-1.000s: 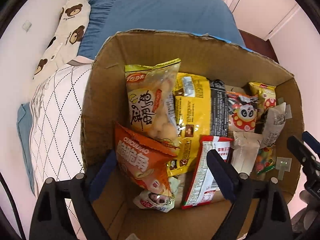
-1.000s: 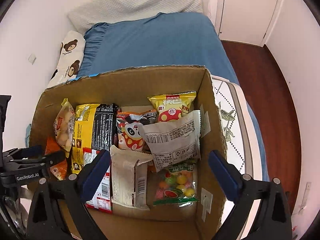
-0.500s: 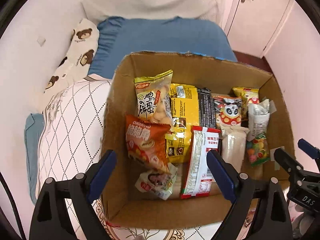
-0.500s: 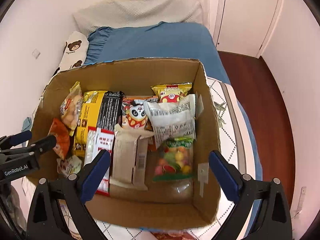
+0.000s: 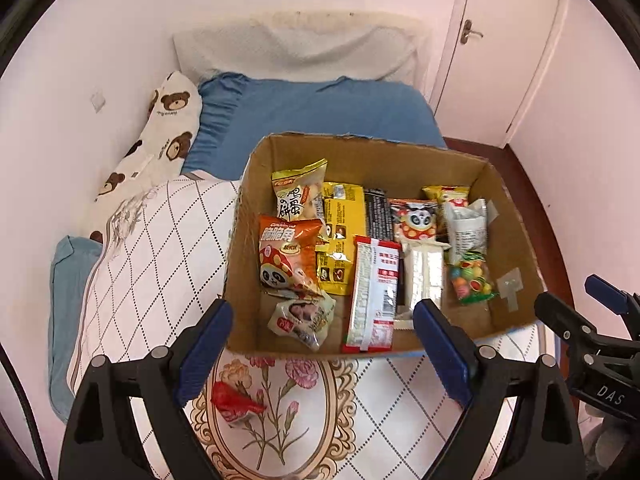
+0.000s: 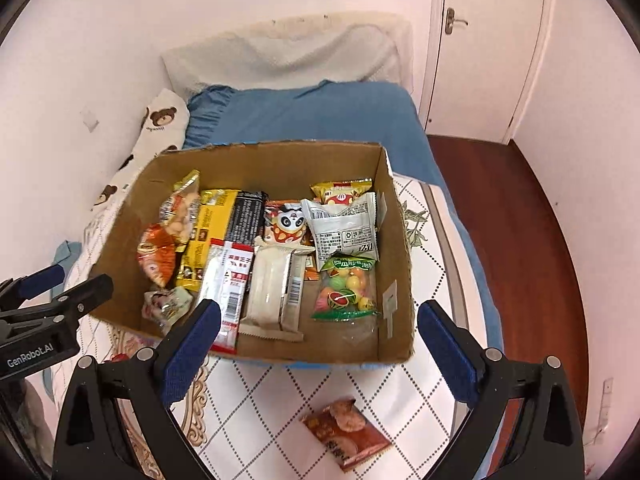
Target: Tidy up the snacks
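Note:
A cardboard box (image 5: 516,240) (image 6: 402,240) sits on the bed, filled with several snack packets in rows. Among them are an orange chips bag (image 5: 286,254), a yellow bag (image 5: 340,240) and a candy bag (image 6: 349,290). My left gripper (image 5: 322,354) hangs open above the box's near wall, nothing between its fingers. My right gripper (image 6: 318,350) is open too, above the box's near edge. On the quilt in front of the box lie a small red packet (image 5: 234,404) and a brown-red snack packet (image 6: 345,432).
The box rests on a white diamond-pattern quilt (image 5: 152,260) with a flower print. Behind it lie a blue pillow (image 5: 304,116) and a bear-print pillow (image 5: 160,132). A white door (image 6: 486,40) and a dark wood floor (image 6: 520,220) are at the right.
Both grippers have pulled up and back from inside the box. The box now looks smaller, its near wall and the quilt in front with two loose packets have come into view.

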A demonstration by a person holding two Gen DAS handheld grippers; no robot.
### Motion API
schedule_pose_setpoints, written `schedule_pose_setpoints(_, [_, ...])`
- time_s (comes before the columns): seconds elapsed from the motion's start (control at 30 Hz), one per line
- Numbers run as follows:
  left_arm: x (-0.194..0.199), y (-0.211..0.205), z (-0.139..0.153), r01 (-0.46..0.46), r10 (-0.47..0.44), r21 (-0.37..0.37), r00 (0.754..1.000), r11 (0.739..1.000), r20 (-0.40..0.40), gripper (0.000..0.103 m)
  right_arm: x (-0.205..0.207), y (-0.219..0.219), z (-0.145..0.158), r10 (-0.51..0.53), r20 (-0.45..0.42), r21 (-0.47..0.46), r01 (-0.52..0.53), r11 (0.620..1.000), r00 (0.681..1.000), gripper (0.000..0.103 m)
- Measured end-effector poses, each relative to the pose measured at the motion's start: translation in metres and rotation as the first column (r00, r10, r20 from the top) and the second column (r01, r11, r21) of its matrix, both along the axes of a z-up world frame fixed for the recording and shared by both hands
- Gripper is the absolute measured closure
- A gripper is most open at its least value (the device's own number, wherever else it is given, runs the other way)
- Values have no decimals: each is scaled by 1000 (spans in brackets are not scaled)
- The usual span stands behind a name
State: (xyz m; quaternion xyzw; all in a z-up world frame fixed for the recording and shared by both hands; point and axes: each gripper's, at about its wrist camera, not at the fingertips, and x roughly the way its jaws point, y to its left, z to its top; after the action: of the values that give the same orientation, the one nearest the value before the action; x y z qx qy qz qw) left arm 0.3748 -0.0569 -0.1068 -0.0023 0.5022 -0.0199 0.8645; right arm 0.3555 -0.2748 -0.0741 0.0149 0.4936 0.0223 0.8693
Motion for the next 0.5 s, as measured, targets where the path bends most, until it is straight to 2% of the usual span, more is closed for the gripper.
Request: schedule_pose_setpoints(0.5, [-87,4,62,27,-25,-13,986,1000,167,11,-84,3,60,13,140,14,-15,1000,990,2])
